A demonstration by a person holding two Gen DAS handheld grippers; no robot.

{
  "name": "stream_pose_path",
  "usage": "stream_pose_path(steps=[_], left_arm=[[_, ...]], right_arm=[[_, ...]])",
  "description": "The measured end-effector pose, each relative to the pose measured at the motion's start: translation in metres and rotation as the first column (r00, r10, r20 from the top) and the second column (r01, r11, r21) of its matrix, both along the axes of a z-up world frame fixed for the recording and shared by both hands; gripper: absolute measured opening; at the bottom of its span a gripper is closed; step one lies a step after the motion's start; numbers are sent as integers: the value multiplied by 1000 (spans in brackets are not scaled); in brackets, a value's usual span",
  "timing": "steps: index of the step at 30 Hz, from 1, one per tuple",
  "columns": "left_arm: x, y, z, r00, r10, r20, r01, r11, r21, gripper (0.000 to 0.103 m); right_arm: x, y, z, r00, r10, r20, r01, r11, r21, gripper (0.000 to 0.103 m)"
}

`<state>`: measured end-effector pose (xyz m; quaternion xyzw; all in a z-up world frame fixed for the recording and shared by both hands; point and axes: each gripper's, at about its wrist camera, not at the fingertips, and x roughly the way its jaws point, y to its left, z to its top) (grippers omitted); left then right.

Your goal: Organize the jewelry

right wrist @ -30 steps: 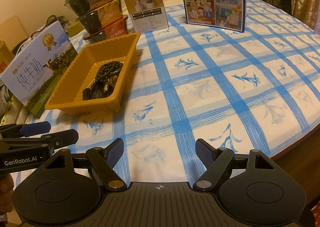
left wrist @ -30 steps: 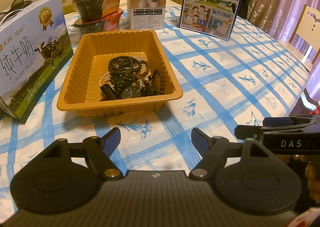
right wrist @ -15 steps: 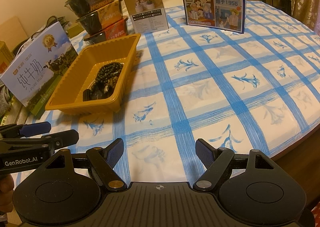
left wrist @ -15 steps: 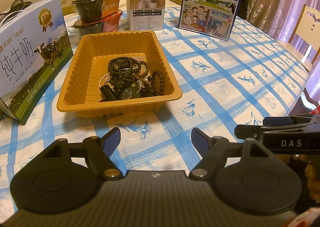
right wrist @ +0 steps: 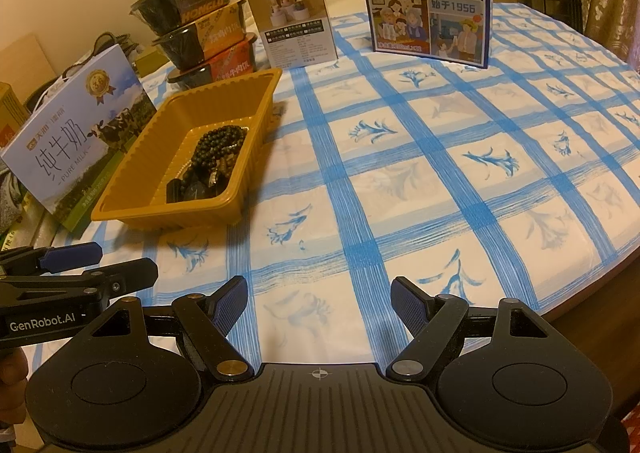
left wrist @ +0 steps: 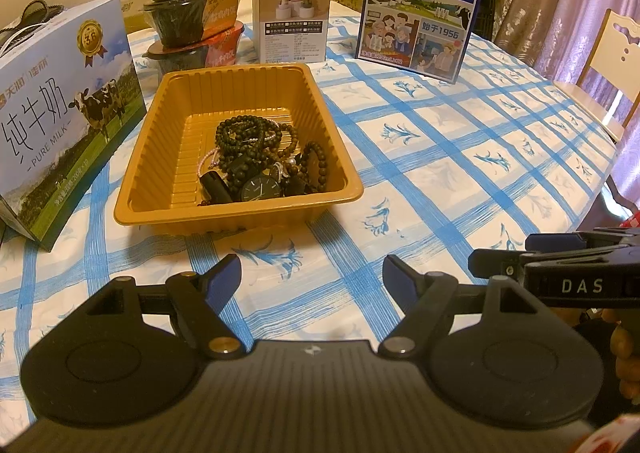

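Note:
An orange plastic tray [left wrist: 160,157] [right wrist: 132,205] sits on the blue-checked tablecloth. Inside it lies a tangle of dark bead bracelets [left wrist: 248,135] [right wrist: 218,143], a black watch [left wrist: 261,189] and a thin pink chain [left wrist: 208,161]. My left gripper [left wrist: 312,273] hovers open just in front of the tray, nothing between its fingers. My right gripper [right wrist: 318,299] is open over bare tablecloth, right of the tray. Each gripper shows at the edge of the other's view.
A milk carton box [left wrist: 56,121] stands left of the tray. Stacked noodle bowls [left wrist: 192,1], a small white box [left wrist: 294,17] and a blue milk box [left wrist: 420,9] stand behind it. A chair [left wrist: 608,65] is at the far right; the table edge [right wrist: 600,285] runs near my right gripper.

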<state>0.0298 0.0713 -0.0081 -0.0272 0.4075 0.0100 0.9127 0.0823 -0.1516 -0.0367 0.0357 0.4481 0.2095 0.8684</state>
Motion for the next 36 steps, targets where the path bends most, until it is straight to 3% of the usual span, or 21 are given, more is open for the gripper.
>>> stream_pose_path(steps=[36], left_arm=[[0, 0, 2, 1000, 9, -4, -9, 1000, 7, 77]], right_arm=[[-1, 0, 1, 1000, -3, 5, 3, 1000, 1, 78]])
